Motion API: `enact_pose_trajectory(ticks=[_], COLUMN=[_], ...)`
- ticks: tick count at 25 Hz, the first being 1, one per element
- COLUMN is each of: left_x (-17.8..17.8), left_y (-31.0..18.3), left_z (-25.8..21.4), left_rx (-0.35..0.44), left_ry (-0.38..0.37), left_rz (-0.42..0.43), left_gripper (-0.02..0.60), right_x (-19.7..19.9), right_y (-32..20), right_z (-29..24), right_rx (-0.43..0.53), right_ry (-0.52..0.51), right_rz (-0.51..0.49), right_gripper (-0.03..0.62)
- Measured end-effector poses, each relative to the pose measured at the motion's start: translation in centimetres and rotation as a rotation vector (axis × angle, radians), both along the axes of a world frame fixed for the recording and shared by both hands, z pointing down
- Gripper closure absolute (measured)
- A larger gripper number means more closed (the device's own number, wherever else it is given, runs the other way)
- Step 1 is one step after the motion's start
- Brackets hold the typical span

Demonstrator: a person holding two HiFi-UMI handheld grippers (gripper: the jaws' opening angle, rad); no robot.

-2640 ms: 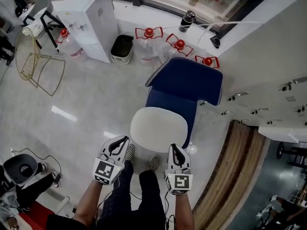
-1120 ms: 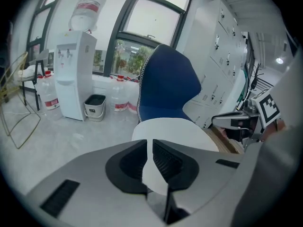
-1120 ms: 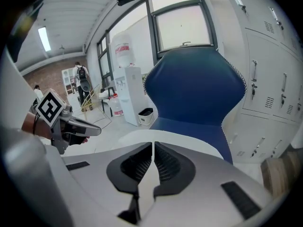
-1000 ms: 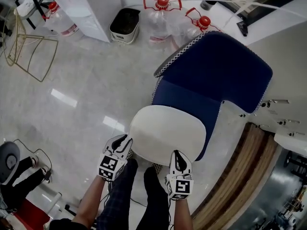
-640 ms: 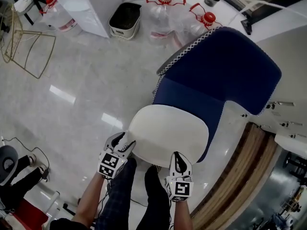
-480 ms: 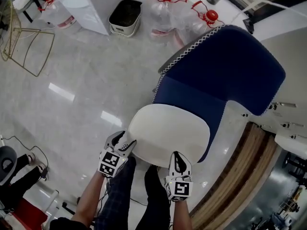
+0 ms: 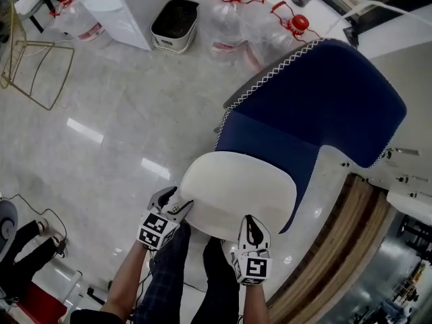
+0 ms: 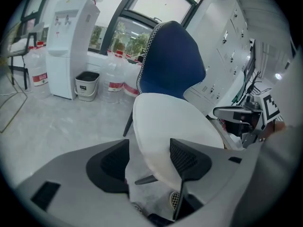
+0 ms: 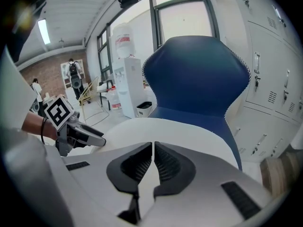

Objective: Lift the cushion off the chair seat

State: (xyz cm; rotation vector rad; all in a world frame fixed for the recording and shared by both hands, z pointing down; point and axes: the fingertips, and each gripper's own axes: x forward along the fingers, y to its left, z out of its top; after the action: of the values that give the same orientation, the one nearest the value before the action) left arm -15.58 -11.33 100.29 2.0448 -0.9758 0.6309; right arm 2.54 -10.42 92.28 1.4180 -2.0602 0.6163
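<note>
A white oval cushion [image 7: 236,191] lies on the seat of a blue chair [image 7: 317,93]. My left gripper [image 7: 179,198] is at the cushion's near left edge. Its jaws have just been opening and now stand wide. In the left gripper view the cushion [image 8: 175,122] has its rim between the pads of the left gripper [image 8: 149,157], and I see no squeeze on it. My right gripper [image 7: 248,220] is at the near right edge. In the right gripper view the right gripper [image 9: 153,148] is shut, and the cushion [image 9: 189,136] lies just beyond its tips.
Water bottles [image 7: 233,12] with red caps, a black bin [image 7: 173,20] and a white dispenser [image 7: 128,5] stand behind the chair. A gold wire chair [image 7: 34,52] is at the far left. A curved wooden strip [image 7: 337,248] runs along the right. The person's legs [image 7: 182,275] are below the cushion.
The left gripper's jaws have opened wide and now straddle the cushion's near left rim. Both hands have sunk a little. The right gripper stays shut.
</note>
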Motion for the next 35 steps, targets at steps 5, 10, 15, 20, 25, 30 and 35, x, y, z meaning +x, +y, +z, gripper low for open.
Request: enact_pose_trajectory(ticks=[5, 10, 15, 20, 25, 30, 35], left_x=[0.9, 1.2, 0.7, 0.6, 0.6, 0.9, 1.1], left_y=[-0.2, -0.3, -0.5, -0.8, -0.8, -0.6, -0.6], left_z=[-0.1, -0.4, 0.0, -0.2, -1.1, -2.3, -4.8], left_rx=[0.009, 0.019, -0.003, 0.012, 0.040, 0.062, 0.092], left_ry=[0.011, 0.005, 0.005, -0.035, -0.098, -0.122, -0.119], left_rz=[0.034, 0.031, -0.034, -0.053, -0.040, -0.036, -0.049], left_gripper=[0.322, 0.324, 0.386, 0.461, 0.527, 0.541, 0.546], right_x=[0.1, 0.2, 0.8, 1.3, 1.4, 1.9, 2.2], right_y=[-0.3, -0.4, -0.3, -0.2, 0.1, 0.2, 0.4], right_z=[0.2, 0.1, 0.0, -0.2, -1.0, -2.4, -4.4], right_rx=[0.002, 0.005, 0.008, 0.010, 0.018, 0.035, 0.052], right_ry=[0.000, -0.003, -0.005, -0.013, -0.015, -0.011, -0.011], right_rz=[0.002, 0.003, 0.010, 0.019, 0.018, 0.025, 0.035], right_gripper=[0.559, 0.559, 0.559, 0.559, 0.559, 0.559, 0.559])
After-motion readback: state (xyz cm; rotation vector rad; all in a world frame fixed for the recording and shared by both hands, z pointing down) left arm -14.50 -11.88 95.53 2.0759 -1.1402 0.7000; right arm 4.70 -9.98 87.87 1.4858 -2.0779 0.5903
